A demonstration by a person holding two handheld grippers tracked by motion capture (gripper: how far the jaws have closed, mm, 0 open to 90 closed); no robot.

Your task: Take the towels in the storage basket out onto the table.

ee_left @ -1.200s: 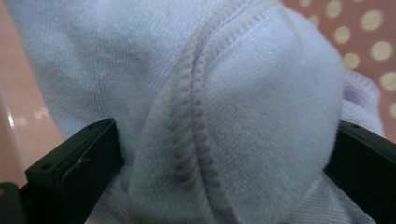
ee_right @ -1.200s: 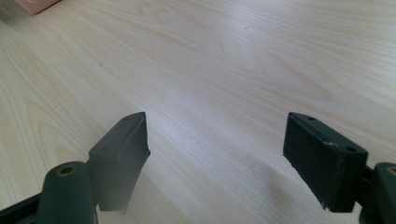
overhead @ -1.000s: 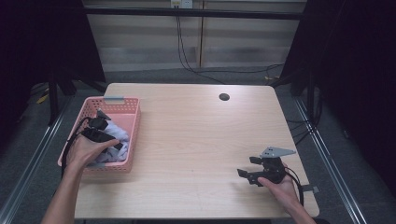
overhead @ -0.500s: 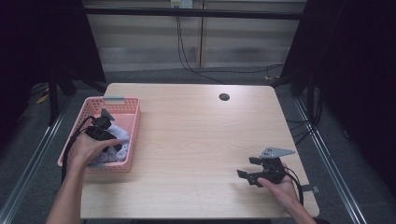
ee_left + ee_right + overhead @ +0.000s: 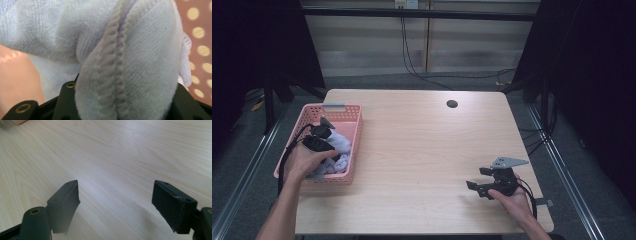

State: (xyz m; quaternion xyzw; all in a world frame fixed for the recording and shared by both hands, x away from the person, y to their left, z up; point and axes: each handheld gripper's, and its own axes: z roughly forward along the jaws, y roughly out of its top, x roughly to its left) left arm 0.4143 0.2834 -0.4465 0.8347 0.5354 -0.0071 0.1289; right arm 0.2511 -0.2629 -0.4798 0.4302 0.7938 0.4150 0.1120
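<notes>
Lavender cloth point(image 5: 140, 62) bunched up in the pink basket point(image 5: 354, 150) at the table's left edge, so easy to grab from above. Left gripper point(image 5: 329, 150) dipped in there, jaws just been closing with a fold of cloth between them, looks pinched now. Right gripper point(image 5: 479, 184) parked low over bare wooden table point(image 5: 422, 150), jaws wide apart, nothing in them, probably waiting for a handoff.

Soft lilac terry cloth point(image 5: 140, 62), nubbly pile, stitched hem ridged along a fold. Pink plastic basket point(image 5: 354, 145), perforated walls, faint sheen. Pale wood-grain tabletop point(image 5: 120, 152), smooth, satin finish with soft glare. Matt black plastic jaws on the right gripper point(image 5: 115, 205), brass-coloured screw insets.
</notes>
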